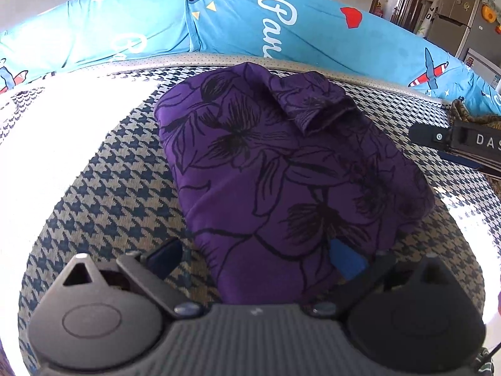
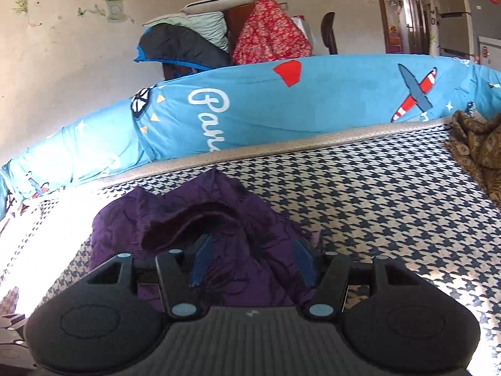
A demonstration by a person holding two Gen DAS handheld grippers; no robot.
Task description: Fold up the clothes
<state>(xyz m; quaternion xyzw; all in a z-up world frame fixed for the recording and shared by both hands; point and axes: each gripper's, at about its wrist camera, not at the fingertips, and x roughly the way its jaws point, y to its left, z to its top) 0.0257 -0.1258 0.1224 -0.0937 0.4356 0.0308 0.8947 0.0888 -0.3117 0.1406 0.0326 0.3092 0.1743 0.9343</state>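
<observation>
A purple garment with black flower outlines (image 1: 281,169) lies folded into a compact rectangle on the houndstooth mattress (image 1: 119,194), a small flap turned up at its far end. My left gripper (image 1: 253,258) is open wide and straddles the garment's near edge. Its blue right pad (image 1: 344,261) rests against the cloth. My right gripper shows as a black finger (image 1: 438,138) just right of the garment. In the right wrist view, that gripper (image 2: 252,261) is partly open, with rumpled purple fabric (image 2: 219,219) lying between and beyond its blue pads.
A rolled blue printed quilt (image 2: 281,109) lines the mattress's far edge. A brown patterned cloth (image 2: 479,150) lies at the far right. Stacked pillows and a red floral cloth (image 2: 269,40) stand behind the quilt. Bright sunlight washes out the mattress (image 1: 62,125) on the left.
</observation>
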